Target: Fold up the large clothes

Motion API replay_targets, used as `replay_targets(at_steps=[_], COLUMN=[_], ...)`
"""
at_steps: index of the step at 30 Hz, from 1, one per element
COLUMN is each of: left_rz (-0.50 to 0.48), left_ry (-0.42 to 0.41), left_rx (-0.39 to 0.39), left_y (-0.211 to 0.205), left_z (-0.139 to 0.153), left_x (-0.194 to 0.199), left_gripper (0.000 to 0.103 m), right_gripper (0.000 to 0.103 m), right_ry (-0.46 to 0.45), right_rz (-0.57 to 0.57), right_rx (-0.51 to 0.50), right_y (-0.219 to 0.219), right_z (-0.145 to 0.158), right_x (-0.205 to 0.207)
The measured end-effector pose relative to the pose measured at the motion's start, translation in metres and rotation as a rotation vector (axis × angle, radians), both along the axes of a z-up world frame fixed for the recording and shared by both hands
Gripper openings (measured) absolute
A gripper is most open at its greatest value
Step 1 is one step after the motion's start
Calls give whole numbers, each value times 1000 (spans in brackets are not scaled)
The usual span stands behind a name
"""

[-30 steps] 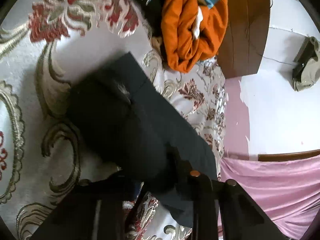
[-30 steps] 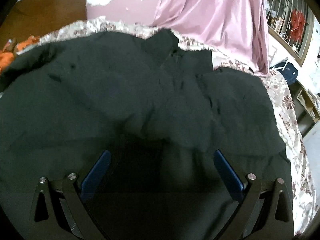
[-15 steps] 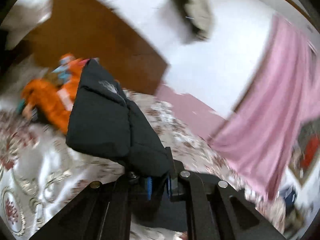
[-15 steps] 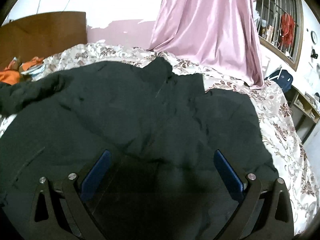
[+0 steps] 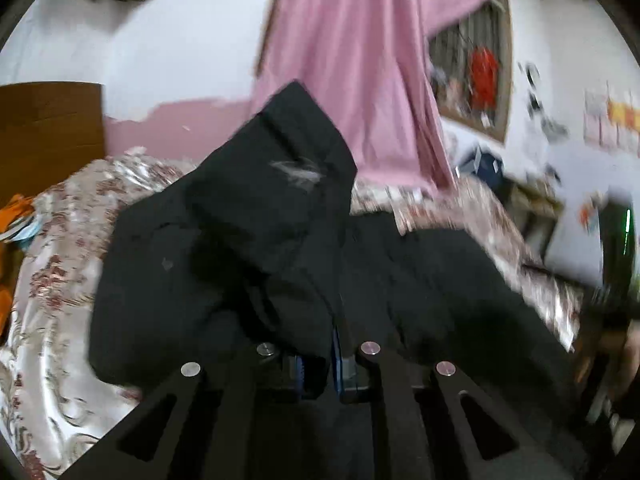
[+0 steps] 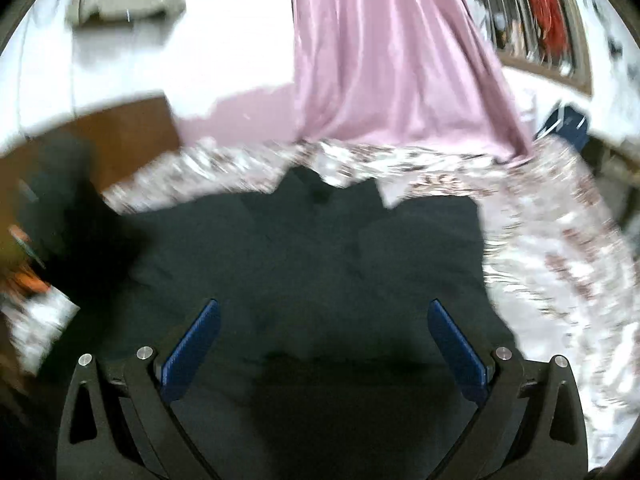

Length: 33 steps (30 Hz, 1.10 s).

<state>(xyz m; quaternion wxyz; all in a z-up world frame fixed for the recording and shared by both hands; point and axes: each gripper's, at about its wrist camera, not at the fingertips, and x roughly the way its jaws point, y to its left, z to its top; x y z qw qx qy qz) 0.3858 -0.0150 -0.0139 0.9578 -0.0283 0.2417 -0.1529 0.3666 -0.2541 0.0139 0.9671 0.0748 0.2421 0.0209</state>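
Your left claw (image 5: 320,364) pinches the black coat's (image 5: 248,248) sleeve, lifted off the bed (image 5: 52,280); your right claw (image 6: 320,344) gapes wide above it.

One black jacket (image 5: 256,240), one pink curtain (image 6: 392,60), one orange garment (image 5: 12,216), two claws.

The black padded jacket sleeve (image 5: 256,240) hides the left gripper's blue pads (image 5: 335,354) almost entirely. The orange garment (image 5: 12,216) is cut off by the frame's left edge. Motion blur smears the floral satin bedspread (image 6: 560,264) and barred window (image 6: 532,16).
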Motion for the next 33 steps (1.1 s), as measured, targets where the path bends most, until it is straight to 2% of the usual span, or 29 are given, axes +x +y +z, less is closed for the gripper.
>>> replay_targets(at_steps=[4,8,16,20,22,26,29,33], left_rz=[-59,-82,-102,-102,-107,-122,-145,-174], left_ry=[83,138,206,231,227,205,203,193], left_rx=[15,25,97,156,202,263,287,305], left_y=[-17,-15,-28,-38,-45,-54,-58,-62], left_z=[-17,-27,-47,-52,-54,-54,-55,-55], left_x=[7,18,25,28,25,17,13,8], left_gripper=[10,10,10,10,10,13,20,30], right_gripper=[101,101,101,101,101,101,101,101], right_ry=[26,134,330,383,419,517,586,683], right_rz=[116,211,307,274,254,216,180,154], right_rx=[235,409,641,768,787,750,715,716], right_y=[-23,-21,18,39,52,76,84,91], right_z=[1,-19,-64,-77,-81,-87,-90,-103], right_x=[20,51,101,119,124,139,148,155])
